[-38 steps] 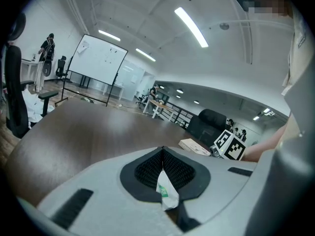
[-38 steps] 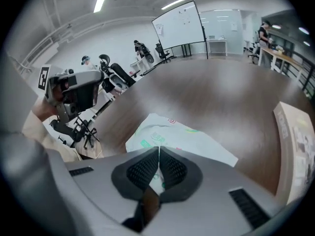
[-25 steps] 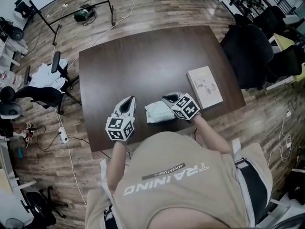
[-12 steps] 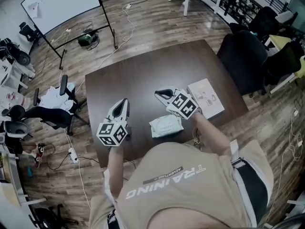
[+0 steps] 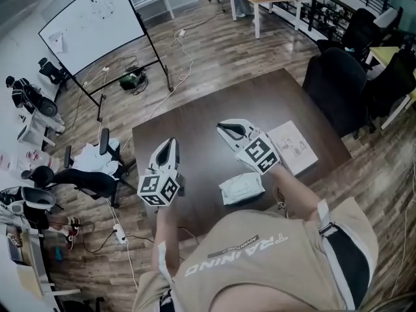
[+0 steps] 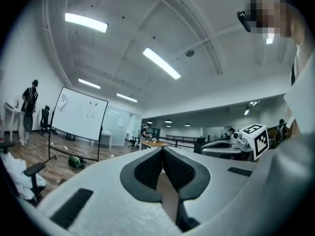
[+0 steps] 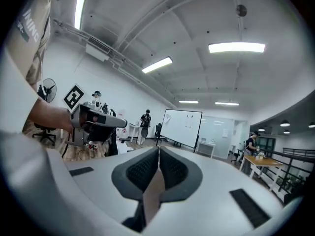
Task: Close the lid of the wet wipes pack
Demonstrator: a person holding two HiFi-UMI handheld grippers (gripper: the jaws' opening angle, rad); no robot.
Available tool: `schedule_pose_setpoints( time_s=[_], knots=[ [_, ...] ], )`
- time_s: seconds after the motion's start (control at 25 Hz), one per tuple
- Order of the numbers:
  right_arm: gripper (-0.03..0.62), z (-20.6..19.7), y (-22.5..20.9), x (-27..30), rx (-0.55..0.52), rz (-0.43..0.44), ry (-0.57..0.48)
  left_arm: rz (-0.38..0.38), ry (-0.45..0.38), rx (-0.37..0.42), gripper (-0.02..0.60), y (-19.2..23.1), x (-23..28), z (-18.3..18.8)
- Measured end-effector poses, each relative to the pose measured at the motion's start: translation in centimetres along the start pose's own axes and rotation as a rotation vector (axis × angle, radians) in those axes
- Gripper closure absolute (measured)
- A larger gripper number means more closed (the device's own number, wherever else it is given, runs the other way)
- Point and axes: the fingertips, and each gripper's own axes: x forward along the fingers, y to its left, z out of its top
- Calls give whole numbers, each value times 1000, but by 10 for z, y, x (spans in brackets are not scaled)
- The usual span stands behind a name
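Note:
The wet wipes pack point(image 5: 242, 188), pale green-white, lies flat on the dark brown table point(image 5: 201, 119) near its front edge, its lid lying flat. Both grippers are lifted above the table and tilted up. My left gripper point(image 5: 168, 143) is left of the pack and apart from it, jaws shut with nothing between them point(image 6: 162, 150). My right gripper point(image 5: 227, 127) is raised above and behind the pack, also shut and empty point(image 7: 158, 149). Both gripper views look at the ceiling and the far room, so the pack is hidden there.
A white flat box point(image 5: 294, 147) lies on the table to the right of the pack. Black office chairs point(image 5: 338, 77) stand at the right. A whiteboard on a stand point(image 5: 97, 21) and floor cables are behind the table. A chair with white cloth point(image 5: 88, 168) is at the left.
Both grippers have lifted away from the pack and tilted upward. The right gripper, which was at the pack's right edge, is now raised behind it. The head view has swung further back.

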Motion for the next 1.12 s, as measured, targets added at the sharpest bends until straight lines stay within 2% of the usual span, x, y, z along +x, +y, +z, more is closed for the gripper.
schedule_pose_setpoints(
  time_s=[0.12,0.16,0.24,0.32,0.44,0.56,0.64,0.88,1.04,1.12],
  knots=[
    [577,11,-6,-7,11,-40,-54,10,-58,79,577,-6,-1,22],
    [577,12,-8,-9,24,-50,-65,1,-87,65,577,-8,-2,29],
    [579,9,-12,-13,66,-69,-79,-16,-141,-10,577,-9,-5,39],
    [579,1,-15,-18,96,-84,-72,0,-161,-47,577,-8,-8,40],
    [579,-12,-14,-29,114,-92,-56,38,-141,18,577,-13,-11,32],
    [579,-25,-11,-37,143,-95,-46,67,-79,98,577,-16,-12,16],
    [579,-31,-8,-42,158,-96,-29,73,-52,119,577,-18,-12,7],
    [579,-47,-5,-45,163,-92,17,56,-36,52,577,-19,-8,-19],
    [579,-67,1,-52,215,-101,37,40,18,30,577,-22,-7,-40],
    [579,-77,9,-58,252,-77,36,34,41,18,577,-25,-8,-49]
  ],
)
